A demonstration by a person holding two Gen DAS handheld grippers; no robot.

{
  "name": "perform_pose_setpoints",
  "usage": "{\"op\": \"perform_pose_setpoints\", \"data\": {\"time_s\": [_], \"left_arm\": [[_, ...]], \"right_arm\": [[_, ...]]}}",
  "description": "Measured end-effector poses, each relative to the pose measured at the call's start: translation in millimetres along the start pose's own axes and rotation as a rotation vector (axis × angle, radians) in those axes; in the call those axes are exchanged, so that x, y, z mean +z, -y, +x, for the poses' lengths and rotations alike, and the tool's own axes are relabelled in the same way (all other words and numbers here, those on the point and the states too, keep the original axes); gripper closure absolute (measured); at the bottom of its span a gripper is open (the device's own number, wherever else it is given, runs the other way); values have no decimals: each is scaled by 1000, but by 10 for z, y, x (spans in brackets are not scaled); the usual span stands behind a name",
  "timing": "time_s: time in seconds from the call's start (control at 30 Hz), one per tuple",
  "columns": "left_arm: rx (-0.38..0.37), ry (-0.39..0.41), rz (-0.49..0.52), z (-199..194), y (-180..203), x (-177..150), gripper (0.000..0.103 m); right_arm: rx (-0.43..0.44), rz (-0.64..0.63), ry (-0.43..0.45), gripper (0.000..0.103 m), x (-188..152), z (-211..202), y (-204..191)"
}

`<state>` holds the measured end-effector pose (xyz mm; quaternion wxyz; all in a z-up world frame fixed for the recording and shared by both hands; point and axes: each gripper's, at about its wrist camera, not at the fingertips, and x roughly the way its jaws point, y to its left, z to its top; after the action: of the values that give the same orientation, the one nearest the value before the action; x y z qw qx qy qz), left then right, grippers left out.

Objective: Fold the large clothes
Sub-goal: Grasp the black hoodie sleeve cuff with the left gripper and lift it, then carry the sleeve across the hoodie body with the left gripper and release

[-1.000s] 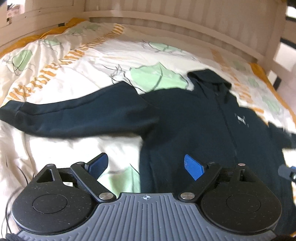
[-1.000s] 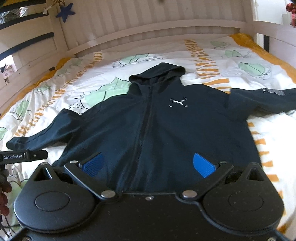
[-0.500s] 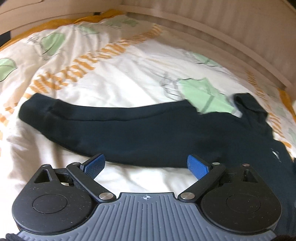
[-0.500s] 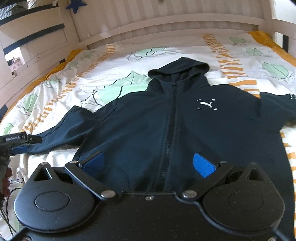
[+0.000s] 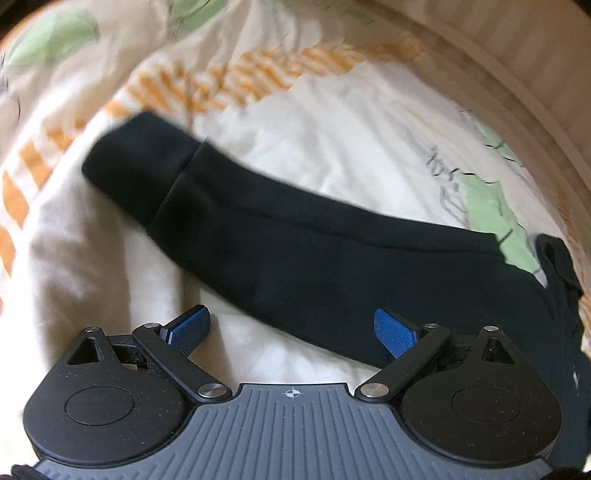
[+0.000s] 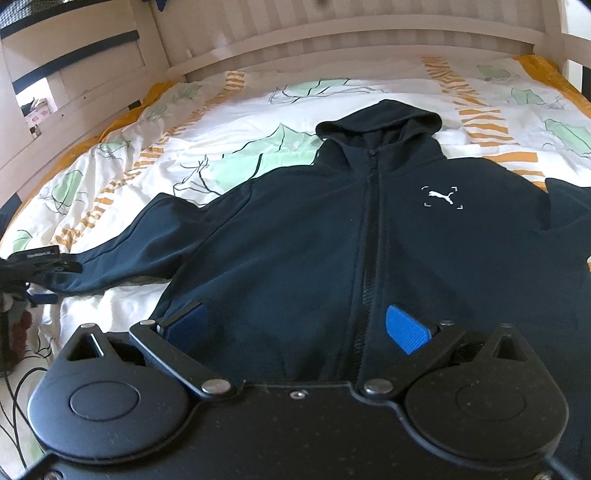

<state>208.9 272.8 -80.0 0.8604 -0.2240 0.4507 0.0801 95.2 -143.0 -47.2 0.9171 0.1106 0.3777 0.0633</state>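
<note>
Lay spread flat on the bed [image 6: 221,122]: one hoodie [image 6: 332,240], two grippers gaping wide and empty, left [image 5: 291,326] above its sleeve [image 5: 258,236], right [image 6: 295,326] above its hem.

My right hand-held gripper [image 6: 295,328] hung over the lower front of a dark zip-up hoodie [image 6: 369,240], its blue pads spread wide apart with nothing between them. The hoodie lay flat and face up on the bed [image 6: 229,110], hood toward the slatted headboard [image 6: 332,29], a small white logo [image 6: 442,196] on its chest. My left hand-held gripper [image 6: 40,266] sat at the cuff end of the outstretched sleeve [image 6: 147,243], too dark to tell whether it gripped.
</note>
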Motion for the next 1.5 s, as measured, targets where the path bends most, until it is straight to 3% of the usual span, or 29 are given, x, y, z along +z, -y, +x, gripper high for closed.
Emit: {"op": "perform_pose_setpoints", "data": {"time_s": [0.33, 0.5, 0.67, 0.7, 0.73, 0.8, 1.03, 1.37, 1.5], "left_arm": [[17, 97, -36, 193, -44, 97, 7], [-33, 129, -110, 167, -146, 126, 10], [-28, 163, -184, 115, -255, 158, 54], [-29, 172, -195, 98, -269, 164, 71], [-31, 183, -200, 79, -272, 177, 81], [-47, 202, -193, 27, -246, 196, 84], [-93, 294, -35, -389, 215, 297, 88], [-277, 411, 247, -1128, 1441, 272, 88], [-381, 414, 340, -1250, 1998, 140, 88]], "right_arm": [[-5, 17, -26, 1, -99, 36, 40], [-19, 32, -47, 1, -173, 59, 75], [-17, 51, -53, 1, -232, 52, 99], [-15, 55, -53, 1, -241, 51, 106], [-15, 57, -53, 1, -246, 53, 111], [-15, 62, -52, 1, -257, 45, 127], [-23, 94, -34, 1, -287, -18, 240], [-38, 147, -1, 1, -404, -205, 475], [-52, 165, 15, 1, -454, -299, 592]]}}
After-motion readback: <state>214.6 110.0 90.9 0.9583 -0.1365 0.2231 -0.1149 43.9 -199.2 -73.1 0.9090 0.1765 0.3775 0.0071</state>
